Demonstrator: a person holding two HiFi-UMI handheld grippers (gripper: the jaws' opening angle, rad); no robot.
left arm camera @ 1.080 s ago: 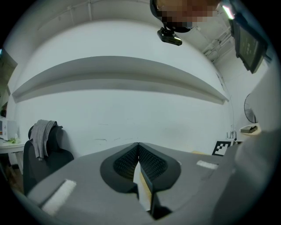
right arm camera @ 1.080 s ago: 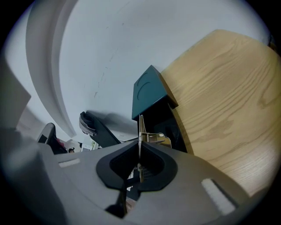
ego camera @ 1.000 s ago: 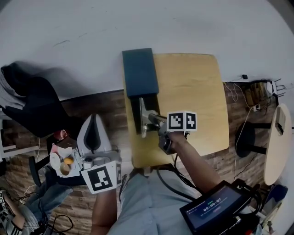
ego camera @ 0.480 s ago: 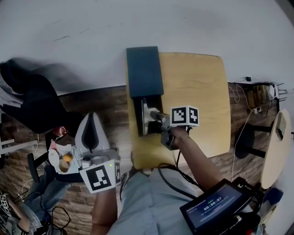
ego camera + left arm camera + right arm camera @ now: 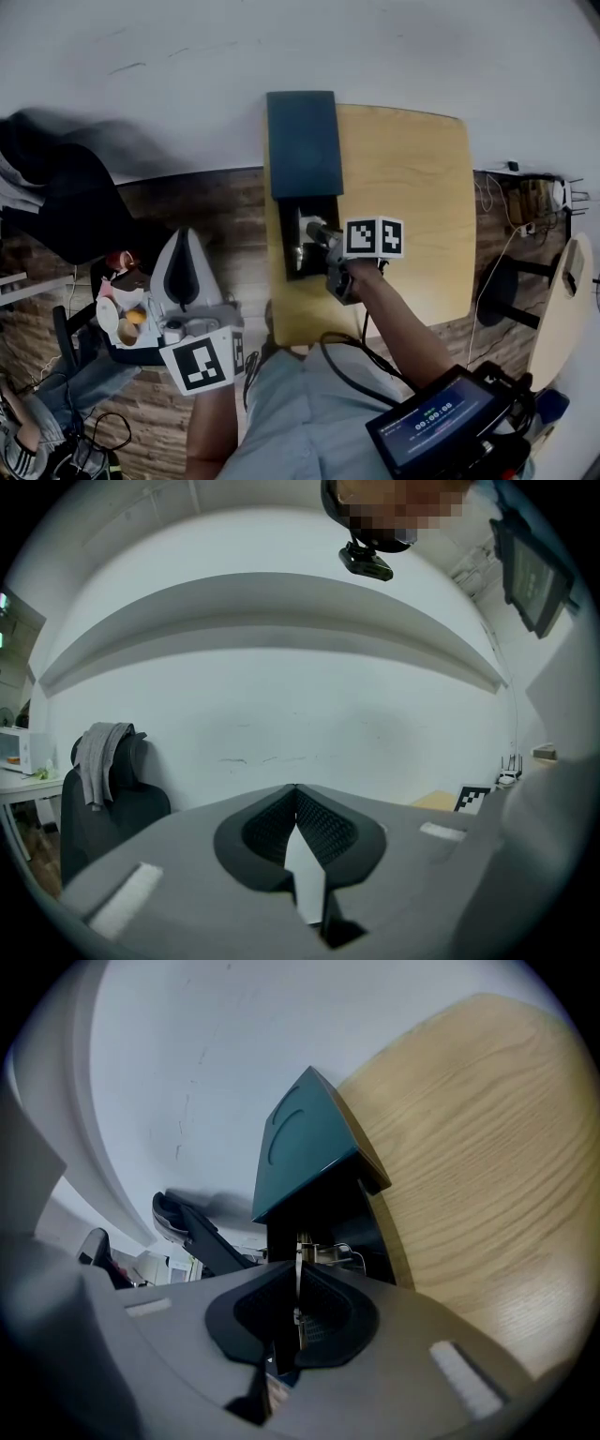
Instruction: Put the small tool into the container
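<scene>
The right gripper (image 5: 298,1274) is clamped on the thin small tool (image 5: 299,1246), which pokes ahead of its jaws over the open container (image 5: 323,1206). Let go tilted, it could catch the rim.

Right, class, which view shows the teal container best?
The head view: the whole container shows from above on the table, the right gripper holding the small tool at its opening. The right gripper view shows it close but partly behind the gripper. The left gripper view misses it.
</scene>
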